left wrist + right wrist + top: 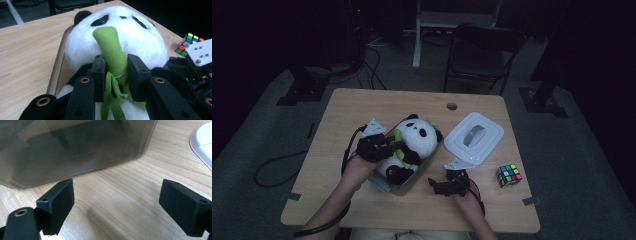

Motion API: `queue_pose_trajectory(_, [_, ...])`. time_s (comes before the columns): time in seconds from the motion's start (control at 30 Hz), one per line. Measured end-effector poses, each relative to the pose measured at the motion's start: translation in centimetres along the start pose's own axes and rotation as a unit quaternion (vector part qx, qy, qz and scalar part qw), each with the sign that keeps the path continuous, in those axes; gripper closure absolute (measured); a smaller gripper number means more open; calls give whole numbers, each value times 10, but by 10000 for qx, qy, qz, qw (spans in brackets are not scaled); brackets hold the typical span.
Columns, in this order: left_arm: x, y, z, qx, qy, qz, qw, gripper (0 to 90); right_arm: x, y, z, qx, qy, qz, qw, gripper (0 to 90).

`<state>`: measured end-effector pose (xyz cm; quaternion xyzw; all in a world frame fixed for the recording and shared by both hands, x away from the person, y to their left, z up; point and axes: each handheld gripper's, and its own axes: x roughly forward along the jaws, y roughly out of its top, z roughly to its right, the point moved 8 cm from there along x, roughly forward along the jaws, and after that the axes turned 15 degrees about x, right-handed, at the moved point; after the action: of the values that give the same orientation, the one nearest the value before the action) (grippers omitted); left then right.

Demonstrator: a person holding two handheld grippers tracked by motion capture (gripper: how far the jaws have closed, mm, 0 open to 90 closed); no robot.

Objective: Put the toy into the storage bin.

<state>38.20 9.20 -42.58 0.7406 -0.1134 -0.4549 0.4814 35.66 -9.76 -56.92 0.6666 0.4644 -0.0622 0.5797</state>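
A black and white panda plush (414, 142) lies in a clear plastic box (404, 187) at the middle of the table. It holds a green bamboo stalk (110, 52) of fabric. My left gripper (379, 146) is shut on that stalk (398, 136), its two pads pressing either side just below the panda's face (130, 32). My right gripper (439, 186) rests low on the table by the box's right front corner, jaws wide open with bare wood between them. The box's smoky wall (75, 145) stands just ahead of the right gripper (116, 202).
The box's white lid (474, 136) lies on the table to the right of the box. A colourful puzzle cube (509, 175) sits near the right edge, also visible as the cube (188, 43) in the left gripper view. A dark chair (482, 55) stands beyond the table.
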Motion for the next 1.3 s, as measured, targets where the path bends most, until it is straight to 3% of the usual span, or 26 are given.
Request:
queue_pose_trajectory(0.03, [1,-1,1,111,-13,-69,9999,703,0,0,0,-1,2,-2,10000,126])
queue_pose_trajectory(0.17, [6,-4,2,93,-68,-144,9998,689,0,0,0,5,7,-10,10000,126])
queue_pose_trajectory(0.3, [12,-10,4,219,-100,-371,9990,689,0,-1,0,6,12,-24,10000,126])
queue_pose_trajectory(0.5, [24,-16,7,205,-89,-666,9975,687,0,-1,-1,2,47,-25,10000,126])
queue_pose_trajectory(0.6, [25,-17,7,200,-92,-691,9974,678,0,-1,-1,-8,49,-28,10000,126])
queue_pose_trajectory(0.67, [24,-16,9,181,-162,-657,9975,632,0,-1,-1,-7,47,-29,10000,126])
queue_pose_trajectory(0.73, [23,-13,11,116,-294,-577,9978,503,0,-1,-1,-7,46,-26,10000,126])
queue_pose_trajectory(0.83, [19,-10,11,96,-323,-452,9984,383,-1,0,-1,-13,39,-13,10000,126])
queue_pose_trajectory(1.0, [10,-5,5,61,-227,-242,9994,338,-4,2,1,8,36,25,10000,126])
queue_pose_trajectory(1.13, [2,-1,-1,-1,-297,-13,9996,267,-5,3,1,3,13,32,10000,126])
queue_pose_trajectory(1.3, [-5,1,-7,68,-298,103,9995,190,-6,5,2,2,17,46,10000,126])
